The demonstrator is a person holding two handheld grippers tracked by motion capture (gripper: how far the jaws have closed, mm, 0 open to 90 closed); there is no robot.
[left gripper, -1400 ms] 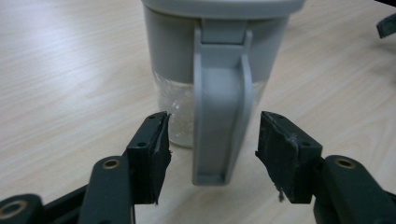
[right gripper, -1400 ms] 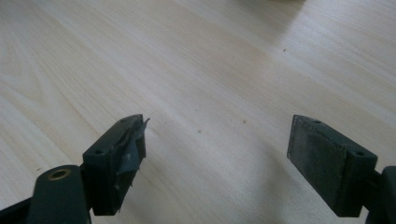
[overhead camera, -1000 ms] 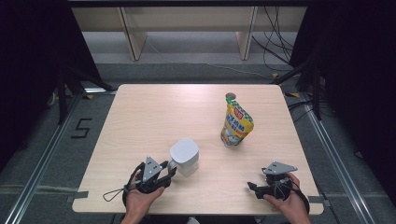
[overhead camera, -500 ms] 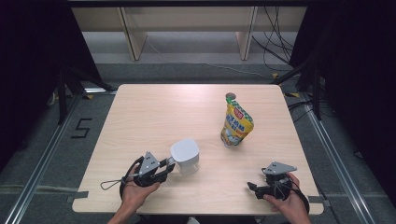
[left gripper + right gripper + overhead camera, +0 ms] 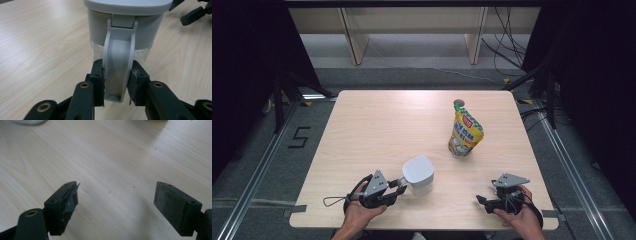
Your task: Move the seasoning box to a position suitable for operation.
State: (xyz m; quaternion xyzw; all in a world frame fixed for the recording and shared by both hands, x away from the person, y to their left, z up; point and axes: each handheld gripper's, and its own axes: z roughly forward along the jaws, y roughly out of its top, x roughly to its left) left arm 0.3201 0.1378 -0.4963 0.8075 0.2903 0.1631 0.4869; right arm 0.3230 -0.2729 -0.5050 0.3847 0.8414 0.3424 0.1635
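- The left tongs (image 5: 116,82) have just been closing and now clamp the curved grey handle (image 5: 117,62) of the white-lidded, clear-bodied plastic jug (image 5: 418,174), which stands near the light wooden tabletop's (image 5: 377,130) front edge.
- The right tongs (image 5: 116,205) gape wide, holding nothing, well apart from the jug.
- Count: one jug, one yellow stand-up pouch (image 5: 465,134), two tongs.

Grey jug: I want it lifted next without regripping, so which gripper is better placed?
Left. The left gripper has its jaws clamped on the handle of the grey jug; the right gripper rests apart, jaws open over bare table.
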